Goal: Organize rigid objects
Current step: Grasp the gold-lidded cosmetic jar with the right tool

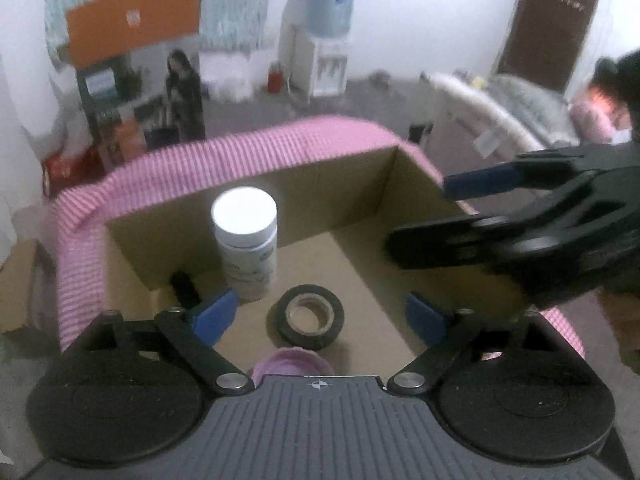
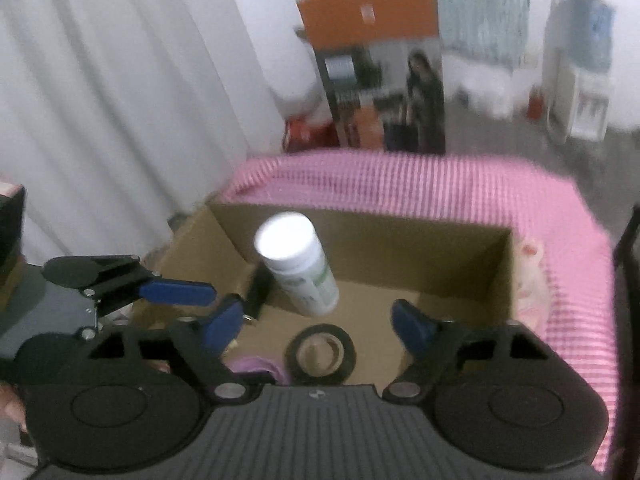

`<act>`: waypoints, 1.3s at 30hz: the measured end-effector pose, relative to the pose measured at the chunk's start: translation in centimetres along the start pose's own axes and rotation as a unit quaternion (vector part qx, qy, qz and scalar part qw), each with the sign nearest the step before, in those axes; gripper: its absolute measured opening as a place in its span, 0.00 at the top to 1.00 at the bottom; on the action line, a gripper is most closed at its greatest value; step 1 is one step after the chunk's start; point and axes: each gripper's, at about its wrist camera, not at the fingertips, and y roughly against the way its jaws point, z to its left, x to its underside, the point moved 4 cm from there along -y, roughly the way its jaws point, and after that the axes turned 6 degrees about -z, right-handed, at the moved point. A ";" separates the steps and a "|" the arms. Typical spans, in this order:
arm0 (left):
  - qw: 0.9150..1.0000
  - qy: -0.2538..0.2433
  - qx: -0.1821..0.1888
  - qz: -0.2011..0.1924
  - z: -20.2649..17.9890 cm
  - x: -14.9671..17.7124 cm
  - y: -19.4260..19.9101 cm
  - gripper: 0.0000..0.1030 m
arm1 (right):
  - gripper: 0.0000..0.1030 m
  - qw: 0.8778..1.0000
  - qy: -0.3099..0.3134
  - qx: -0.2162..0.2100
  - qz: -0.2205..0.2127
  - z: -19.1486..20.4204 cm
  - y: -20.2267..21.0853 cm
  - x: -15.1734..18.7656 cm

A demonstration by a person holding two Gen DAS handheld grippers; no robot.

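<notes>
Fingers of left gripper (image 1: 326,314) and right gripper (image 2: 318,322) spread wide, empty, above the cardboard box (image 1: 340,184).

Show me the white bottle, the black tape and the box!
white bottle (image 1: 244,214): left wrist view, its lid.
black tape (image 1: 335,320): left wrist view, right side of the ring.
box (image 2: 360,236): right wrist view, back wall.

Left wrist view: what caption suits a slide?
Open left claw above a cardboard box holding a white bottle and black tape roll.

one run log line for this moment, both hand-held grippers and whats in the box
left hand-held gripper: open, empty | right hand-held gripper: open, empty | cardboard box: white bottle upright, black tape roll flat
</notes>
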 end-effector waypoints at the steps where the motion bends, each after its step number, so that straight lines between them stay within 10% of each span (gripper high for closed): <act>1: 1.000 0.000 0.001 -0.013 0.0 0.2 0.9 0.09 | 0.03 1.000 0.004 -0.001 -0.015 0.4 1.3 0.2; 19: 0.997 0.035 0.002 -0.075 -0.2 9.6 9.0 0.00 | 0.00 0.976 0.122 0.114 -0.142 8.6 12.3 8.2; 31: 0.998 0.000 -0.047 -0.048 0.1 13.9 5.9 0.00 | 0.01 0.991 -0.073 -0.038 -0.108 8.3 7.7 14.0; 39: 0.998 -0.030 -0.051 -0.014 -0.1 15.0 2.9 0.11 | 0.30 0.982 -0.175 -0.064 -0.037 6.9 2.3 16.6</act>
